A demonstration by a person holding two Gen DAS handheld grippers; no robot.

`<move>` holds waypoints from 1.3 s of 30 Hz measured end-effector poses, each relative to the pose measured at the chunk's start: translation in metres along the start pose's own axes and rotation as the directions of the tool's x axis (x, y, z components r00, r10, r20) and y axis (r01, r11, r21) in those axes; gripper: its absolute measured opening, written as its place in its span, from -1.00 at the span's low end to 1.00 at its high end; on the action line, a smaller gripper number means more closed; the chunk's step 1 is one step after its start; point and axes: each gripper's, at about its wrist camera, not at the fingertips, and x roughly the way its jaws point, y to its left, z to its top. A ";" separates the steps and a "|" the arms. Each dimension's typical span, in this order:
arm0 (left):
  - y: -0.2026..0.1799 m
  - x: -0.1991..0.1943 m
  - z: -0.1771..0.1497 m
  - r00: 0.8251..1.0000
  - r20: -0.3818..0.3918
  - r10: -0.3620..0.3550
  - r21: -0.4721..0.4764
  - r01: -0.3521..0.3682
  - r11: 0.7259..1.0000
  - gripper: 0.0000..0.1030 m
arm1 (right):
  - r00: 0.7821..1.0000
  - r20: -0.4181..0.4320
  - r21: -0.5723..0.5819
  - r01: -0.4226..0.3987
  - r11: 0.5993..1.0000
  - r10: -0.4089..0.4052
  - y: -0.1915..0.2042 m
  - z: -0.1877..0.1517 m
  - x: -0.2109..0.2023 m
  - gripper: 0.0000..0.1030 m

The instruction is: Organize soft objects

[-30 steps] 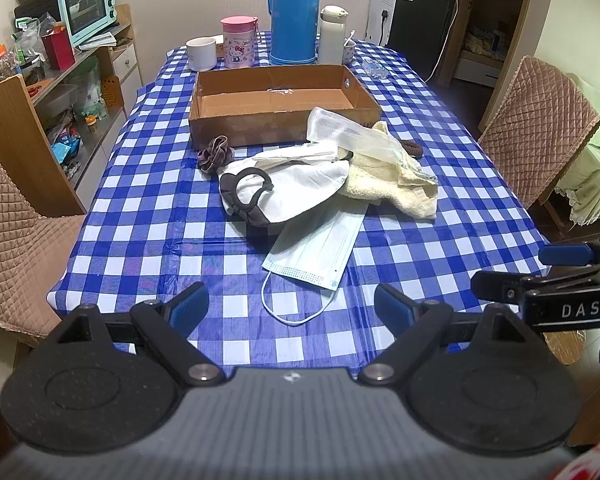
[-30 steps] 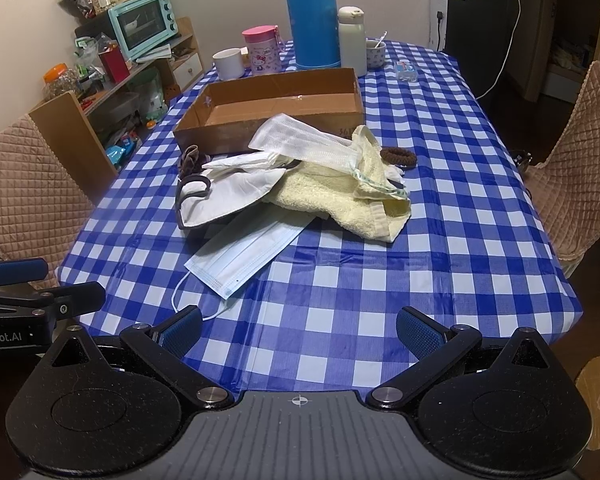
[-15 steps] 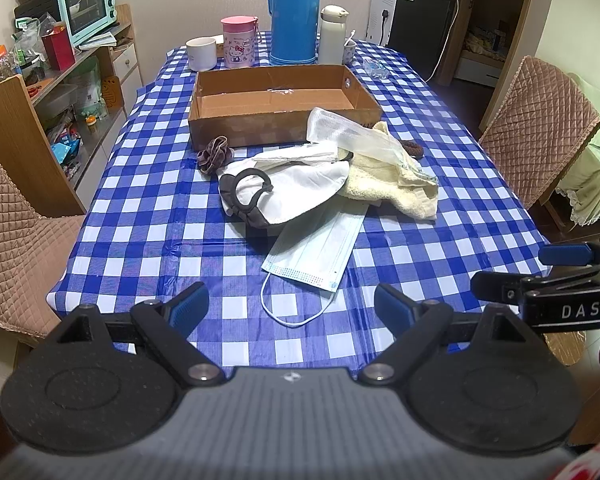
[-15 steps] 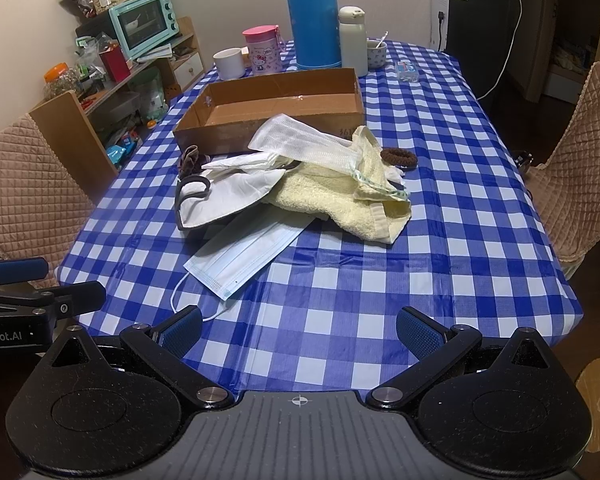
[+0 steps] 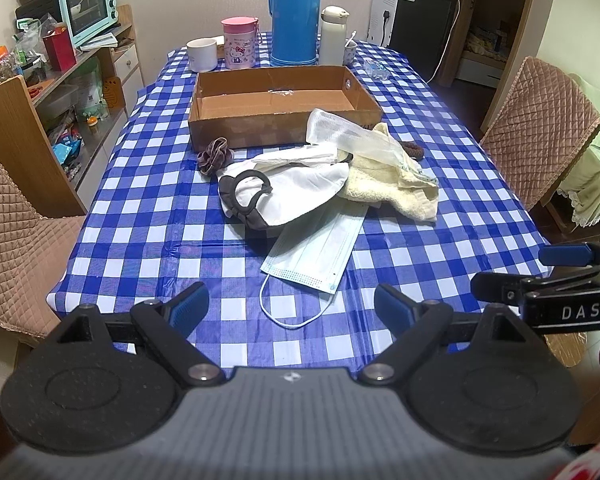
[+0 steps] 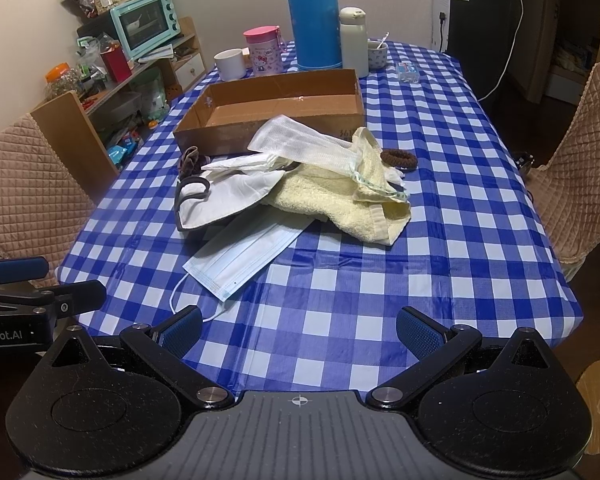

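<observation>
Two grippers held at the near edge of a table (image 5: 148, 216) covered in blue-and-white check, neither touching anything: left gripper (image 5: 288, 306) with jaws spread wide and nothing between them; right gripper (image 6: 299, 330) likewise wide and empty, its side also visible at the right margin of the left wrist view. Landmark: shallow cardboard box (image 5: 276, 108), open-topped, standing past the middle of the table. Soft items, all outside the box on its near side, in one loose overlapping heap: white gauze cloth (image 6: 300, 142) leaning against the box's front wall; cream towel (image 6: 340, 200) nearer than the gauze, partly under it; white cup-shaped mask with dark straps (image 5: 284, 196) left of the towel; pale blue surgical mask (image 5: 316, 248) nearest the grippers, its far end tucked under the heap, one ear loop trailing toward the table edge. One dusky fabric scrunchie (image 5: 214, 156) just in front of the box's left front corner. One brown hair tie (image 6: 398, 159) off the box's right front corner, beside the towel. Behind the box: blue thermos (image 5: 296, 12), white flask (image 5: 334, 36), pink cup (image 5: 240, 42), white mug (image 5: 202, 54).
</observation>
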 end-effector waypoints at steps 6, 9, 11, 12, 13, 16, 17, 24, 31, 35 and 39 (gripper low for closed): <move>0.000 0.000 0.000 1.000 0.000 0.000 0.000 0.000 1.000 0.72 | 1.000 0.000 -0.001 -0.001 1.000 0.001 0.000 0.000 0.000 1.00; -0.001 0.004 0.002 1.000 0.000 0.001 0.000 -0.001 1.000 0.72 | 1.000 0.000 -0.001 -0.001 1.000 0.001 -0.001 0.000 0.000 0.99; -0.001 0.005 0.003 1.000 0.000 0.002 -0.001 -0.002 1.000 0.72 | 1.000 0.000 -0.001 -0.002 1.000 0.002 -0.001 0.000 0.000 1.00; -0.001 0.004 0.002 1.000 0.000 0.001 0.000 -0.001 1.000 0.72 | 1.000 0.000 -0.001 -0.002 1.000 0.002 -0.001 0.000 0.000 0.99; -0.001 0.004 0.002 1.000 0.000 0.001 0.000 -0.001 1.000 0.72 | 1.000 0.000 -0.002 -0.003 1.000 0.003 -0.001 0.000 0.000 0.99; -0.001 0.004 0.002 1.000 0.000 0.001 0.000 -0.001 1.000 0.72 | 1.000 0.000 -0.001 -0.002 1.000 0.002 -0.001 0.000 0.000 0.99; -0.001 0.005 0.002 1.000 0.000 0.002 0.000 -0.002 1.000 0.72 | 1.000 0.000 0.000 -0.002 1.000 0.002 -0.002 0.000 0.000 1.00; 0.001 0.004 0.005 1.000 -0.004 0.012 -0.002 -0.012 1.000 0.72 | 1.000 0.000 0.002 -0.010 1.000 0.010 -0.009 0.003 0.000 0.99; -0.003 0.018 0.010 0.999 -0.007 0.051 -0.013 -0.051 0.999 0.72 | 0.999 0.022 0.004 -0.042 0.999 0.042 -0.021 0.002 0.008 0.99; -0.007 0.023 0.008 0.997 -0.008 0.079 -0.028 -0.079 0.996 0.72 | 0.997 0.037 -0.002 -0.073 0.997 0.073 -0.036 0.006 0.012 0.99; -0.015 0.028 0.009 0.995 0.000 0.099 -0.042 -0.099 0.994 0.72 | 0.994 0.048 -0.027 -0.098 0.995 0.099 -0.046 0.009 0.014 0.99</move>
